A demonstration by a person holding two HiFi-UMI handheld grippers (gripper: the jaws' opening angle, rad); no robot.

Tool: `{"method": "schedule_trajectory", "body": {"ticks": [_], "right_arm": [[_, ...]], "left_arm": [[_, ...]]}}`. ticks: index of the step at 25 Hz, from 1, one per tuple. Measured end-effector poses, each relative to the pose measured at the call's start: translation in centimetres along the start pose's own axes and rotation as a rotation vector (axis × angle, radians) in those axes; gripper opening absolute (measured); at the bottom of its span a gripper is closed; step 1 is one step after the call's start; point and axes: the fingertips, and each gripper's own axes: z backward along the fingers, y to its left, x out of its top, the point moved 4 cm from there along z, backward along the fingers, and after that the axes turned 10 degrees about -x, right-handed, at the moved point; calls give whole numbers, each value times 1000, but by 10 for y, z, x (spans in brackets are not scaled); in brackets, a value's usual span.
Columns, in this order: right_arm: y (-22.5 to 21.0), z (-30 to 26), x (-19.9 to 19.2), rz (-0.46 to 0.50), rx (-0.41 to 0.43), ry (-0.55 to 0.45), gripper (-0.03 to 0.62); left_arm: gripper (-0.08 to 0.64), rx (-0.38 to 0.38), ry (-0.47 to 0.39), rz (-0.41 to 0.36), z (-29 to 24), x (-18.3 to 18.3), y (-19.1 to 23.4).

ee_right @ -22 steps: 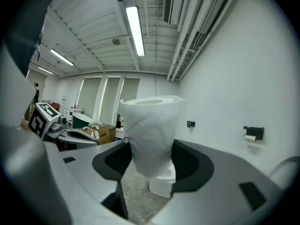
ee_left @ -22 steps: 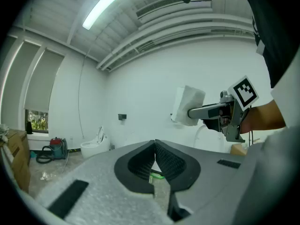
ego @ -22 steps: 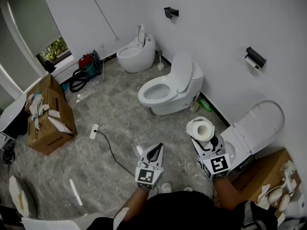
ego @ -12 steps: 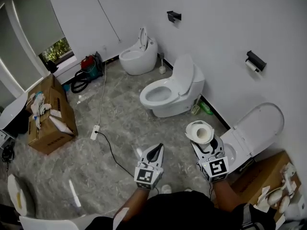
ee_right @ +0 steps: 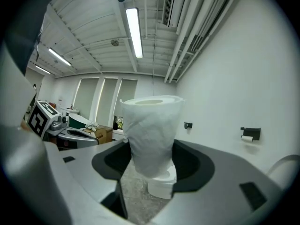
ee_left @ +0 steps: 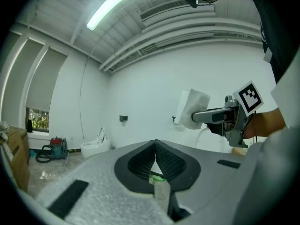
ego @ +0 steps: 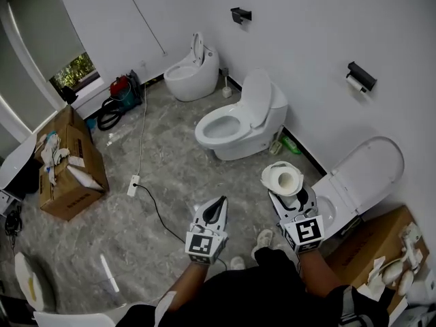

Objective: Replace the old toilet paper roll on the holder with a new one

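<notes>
My right gripper [ego: 289,197] is shut on a new white toilet paper roll [ego: 282,178], held upright with its hollow core facing up; the roll [ee_right: 151,135] fills the gap between the jaws in the right gripper view. A black wall holder [ego: 361,77] with the old roll sits on the white wall at the upper right, also small at the right of the right gripper view as the holder [ee_right: 250,134]. My left gripper [ego: 214,213] is shut and holds nothing, level over the floor, left of the right one. Its tips [ee_left: 154,143] meet.
Three white toilets line the wall: far [ego: 189,73], middle [ego: 238,125] and near [ego: 357,182] with raised lid. A second black holder [ego: 240,14] hangs on the far wall. Cardboard boxes [ego: 68,165] stand at left, another [ego: 371,247] at right. A cable and power strip [ego: 134,182] lie on the floor.
Both grippers and the roll have shifted slightly left and up in the head view; the person's feet now show below. The grip on the roll is unchanged.
</notes>
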Motion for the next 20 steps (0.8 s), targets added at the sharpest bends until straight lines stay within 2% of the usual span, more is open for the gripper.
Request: {"method": "schedule_trajectory", "body": {"ticks": [10,16,20], "right_arm": [[-54,-50,-2,17,-22,12,265],[-88,-93,-3,37,-8,-12,265],[-112,-121,-5,109,-10,-22,265]], "left_arm": [[8,-11,41,-50,-74,6,18],[8,-32,31,-13,-133,4,35],[8,-35,42,-5,-172,4,46]]}}
